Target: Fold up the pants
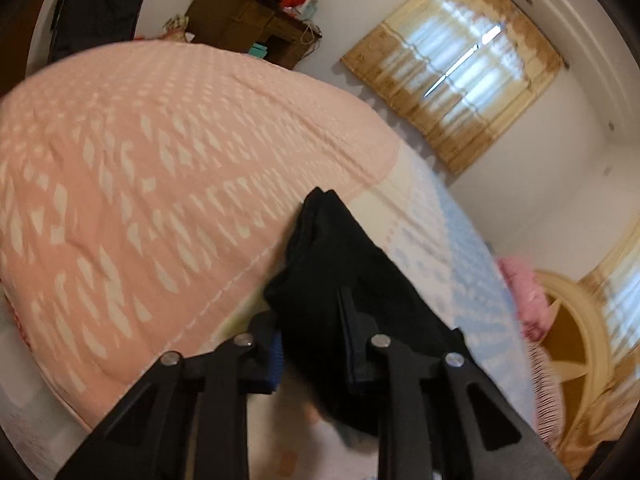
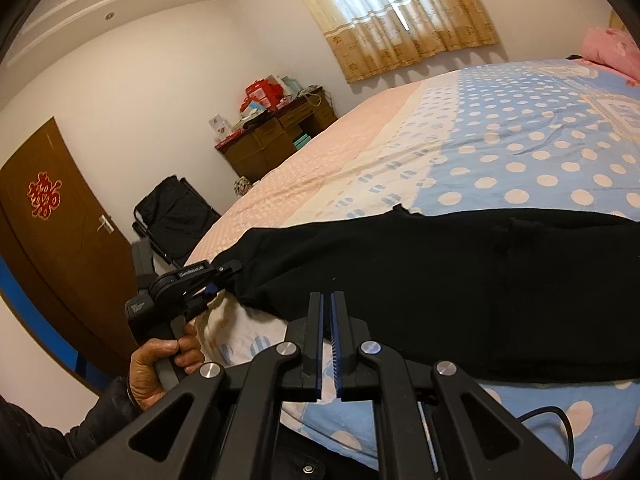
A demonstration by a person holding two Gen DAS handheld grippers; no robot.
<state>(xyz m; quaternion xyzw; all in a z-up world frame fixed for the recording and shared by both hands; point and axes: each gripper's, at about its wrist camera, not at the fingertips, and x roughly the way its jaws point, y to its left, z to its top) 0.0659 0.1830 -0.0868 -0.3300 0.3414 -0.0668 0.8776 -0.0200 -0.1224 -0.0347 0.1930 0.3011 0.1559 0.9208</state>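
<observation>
Black pants lie stretched across the near side of the bed. My left gripper is shut on their left end and holds that end slightly lifted at the bed's edge. In the left wrist view the pants bunch between the fingers of the left gripper, with the cloth draped over the right finger. My right gripper is nearly closed, its blue-padded jaws a narrow gap apart. It holds nothing and sits just in front of the pants' near edge.
The bed has a blue polka-dot sheet and a pink quilt. A pink pillow lies at the head. A brown desk, a black folding chair and a door stand beyond the bed.
</observation>
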